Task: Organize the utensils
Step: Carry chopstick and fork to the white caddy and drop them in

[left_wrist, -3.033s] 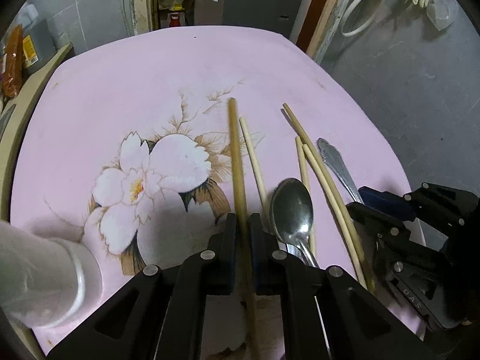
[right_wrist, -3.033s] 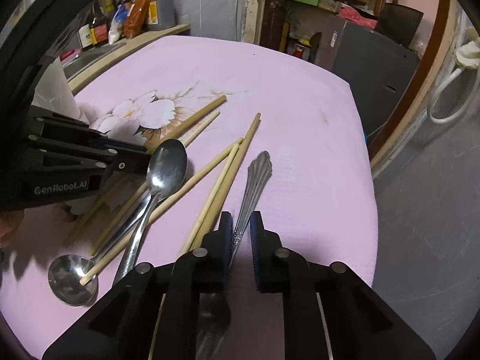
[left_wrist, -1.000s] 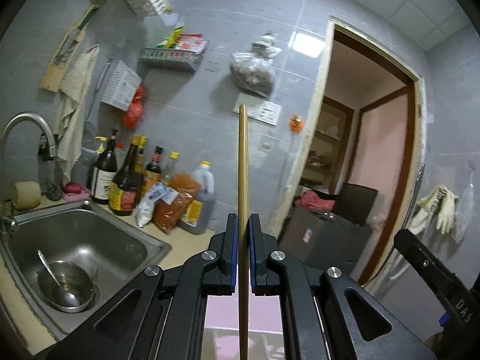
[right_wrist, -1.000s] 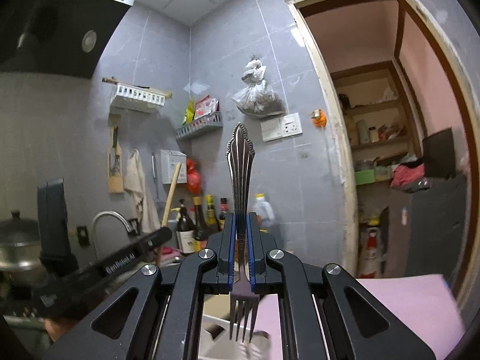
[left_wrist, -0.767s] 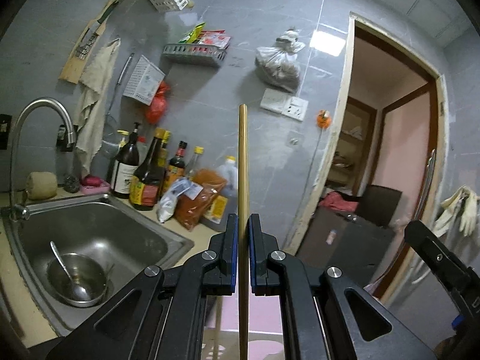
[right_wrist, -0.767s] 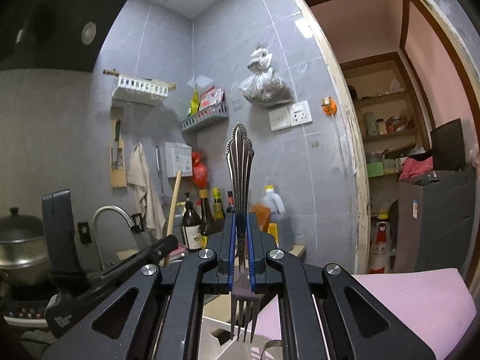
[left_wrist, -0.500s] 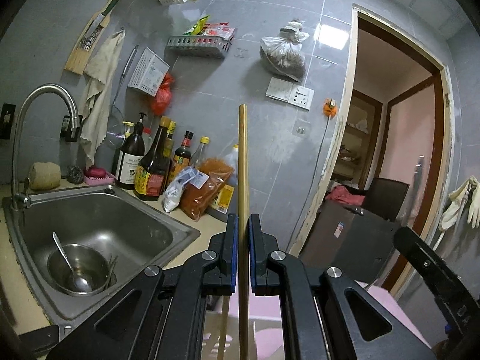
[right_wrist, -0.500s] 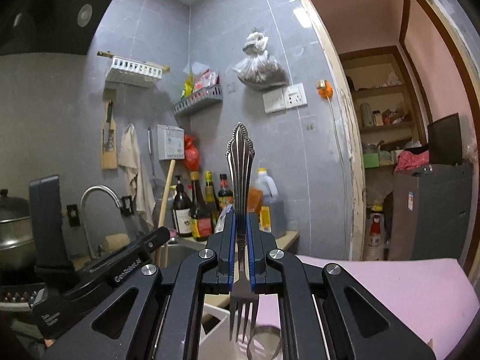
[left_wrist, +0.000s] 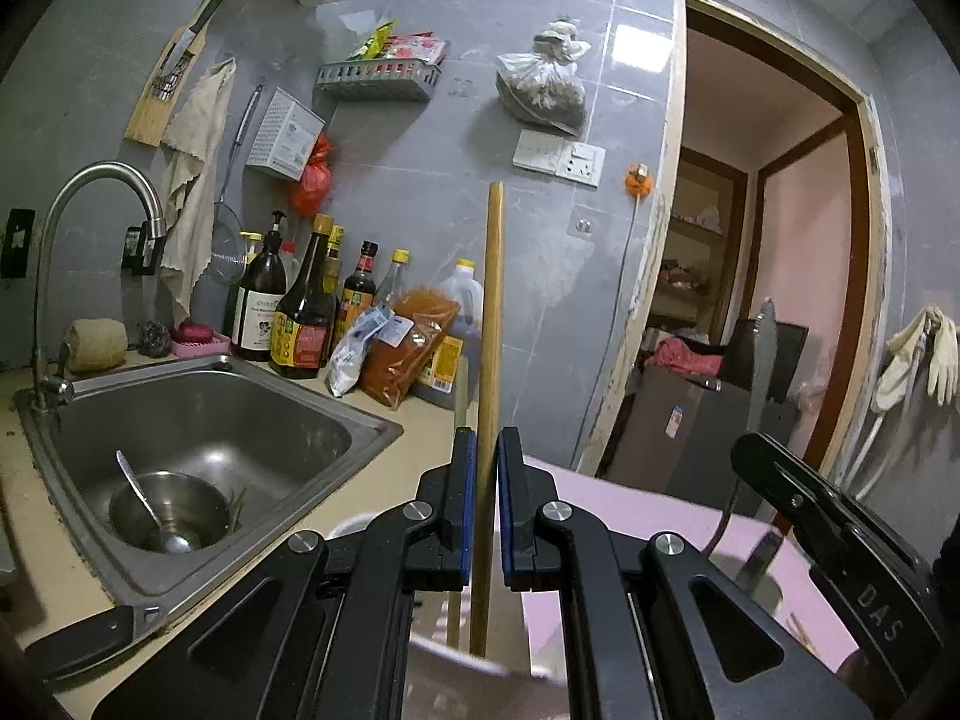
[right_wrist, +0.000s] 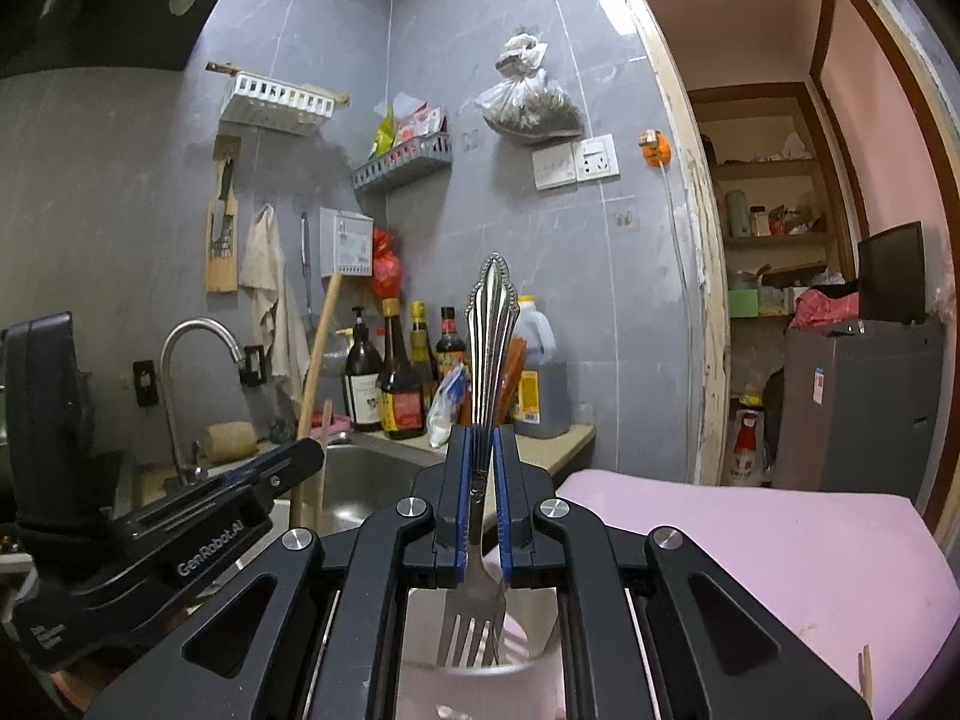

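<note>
My left gripper (left_wrist: 486,456) is shut on a long wooden chopstick (left_wrist: 493,312) held upright, its lower end over the rim of a white utensil holder (left_wrist: 462,663). A second thin chopstick (left_wrist: 457,600) stands in that holder. My right gripper (right_wrist: 482,456) is shut on a silver fork (right_wrist: 489,348), handle up, its tines hanging just inside the white holder (right_wrist: 480,675). The left gripper (right_wrist: 198,516) with its chopstick (right_wrist: 315,372) shows at the left of the right wrist view. The right gripper's body (left_wrist: 840,540) and the fork handle (left_wrist: 759,372) show in the left wrist view.
A steel sink (left_wrist: 198,438) holding a bowl and spoon lies at the left, with a tap (left_wrist: 90,204). Sauce bottles (left_wrist: 300,312) and bags stand on the counter behind. The pink tablecloth (right_wrist: 750,552) spreads to the right. A doorway (left_wrist: 762,276) opens at the right.
Both grippers lifted their utensils off the table, turned them upright, and have lowered them toward the white holder; the fork tines now reach into it.
</note>
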